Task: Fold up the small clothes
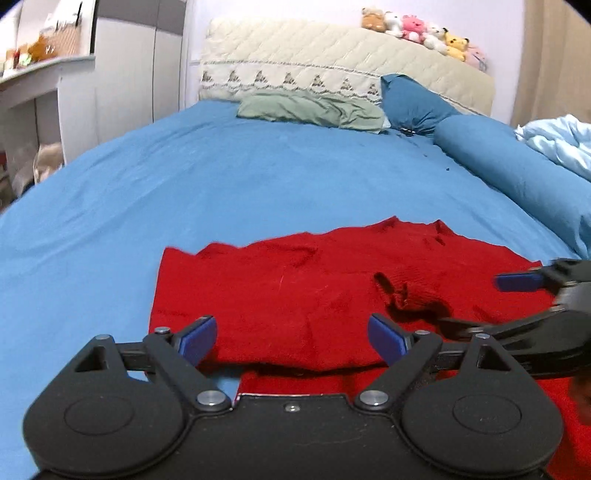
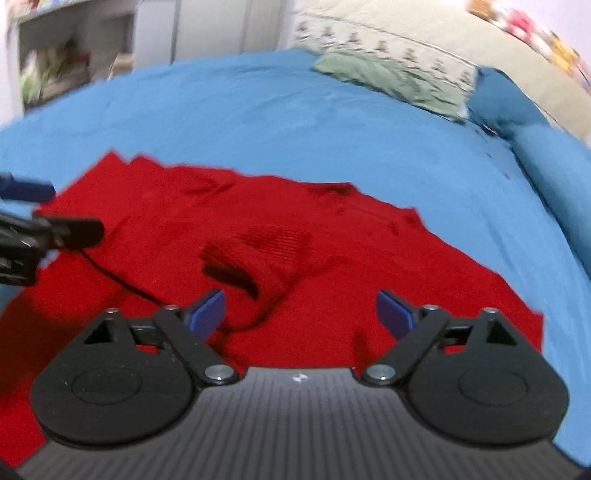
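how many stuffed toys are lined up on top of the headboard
About 5 stuffed toys, in a row along the right end of the headboard; another may be hidden at the far right.

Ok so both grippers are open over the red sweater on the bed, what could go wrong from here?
1. The sleeve cuff lies bunched on the red sweater; folding over it may trap a lump.
2. The right hand-held gripper hangs open beside that cuff and might pinch several layers at once.
3. The left hand-held gripper is near the sweater's already folded near edge; a careless grasp could undo it.
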A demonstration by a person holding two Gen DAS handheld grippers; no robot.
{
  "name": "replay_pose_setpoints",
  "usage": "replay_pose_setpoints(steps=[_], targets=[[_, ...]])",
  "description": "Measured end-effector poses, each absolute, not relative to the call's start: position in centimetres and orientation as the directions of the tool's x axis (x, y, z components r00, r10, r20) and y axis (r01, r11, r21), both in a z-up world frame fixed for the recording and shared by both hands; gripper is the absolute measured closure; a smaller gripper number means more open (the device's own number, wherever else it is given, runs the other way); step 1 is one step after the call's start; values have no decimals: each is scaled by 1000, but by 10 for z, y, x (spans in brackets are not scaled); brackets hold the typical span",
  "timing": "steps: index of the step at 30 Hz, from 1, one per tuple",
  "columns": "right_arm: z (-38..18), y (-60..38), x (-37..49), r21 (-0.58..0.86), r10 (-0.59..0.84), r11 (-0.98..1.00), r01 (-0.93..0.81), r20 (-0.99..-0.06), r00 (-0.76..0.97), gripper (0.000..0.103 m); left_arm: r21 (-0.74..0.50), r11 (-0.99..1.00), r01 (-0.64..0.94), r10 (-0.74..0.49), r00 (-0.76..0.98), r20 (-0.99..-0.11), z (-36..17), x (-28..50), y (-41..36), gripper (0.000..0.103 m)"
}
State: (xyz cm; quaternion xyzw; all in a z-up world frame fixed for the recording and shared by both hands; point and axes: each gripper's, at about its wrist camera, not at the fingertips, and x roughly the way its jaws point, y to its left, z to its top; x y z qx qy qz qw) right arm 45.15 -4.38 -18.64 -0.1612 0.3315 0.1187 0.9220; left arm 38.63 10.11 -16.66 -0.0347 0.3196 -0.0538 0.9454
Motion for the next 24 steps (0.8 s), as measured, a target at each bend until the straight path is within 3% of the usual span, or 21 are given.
replay_pose_setpoints(steps=[4,8,14,21,22,23,24], targets=[[-208,-23,478,-224,121,901,-371,-692,712,28,-67,993,97,-118,774,-622,-177,382,107,12],[-204,-34,489,-170,112,942,-290,-655,747,58,-70,990,121,-138,761,-634,-184,381,105,12],[-211,-85,482,104,190,981,-162,-663,724,55,-86,991,106,-137,753,-644,-189,389,110,12],[-212,-92,482,156,218,976,-153,-629,746,55,-38,995,92,-94,750,-654,-200,388,111,12],[-209,-92,483,155,210,977,-144,-629,749,59,-32,995,91,-90,753,-652,-201,388,110,12],[-206,-92,486,133,187,982,-133,-629,755,80,-24,996,89,-83,756,-649,-201,387,109,12],[-202,-93,485,104,166,986,-130,-625,763,81,-16,996,85,-75,762,-643,-203,388,109,12]])
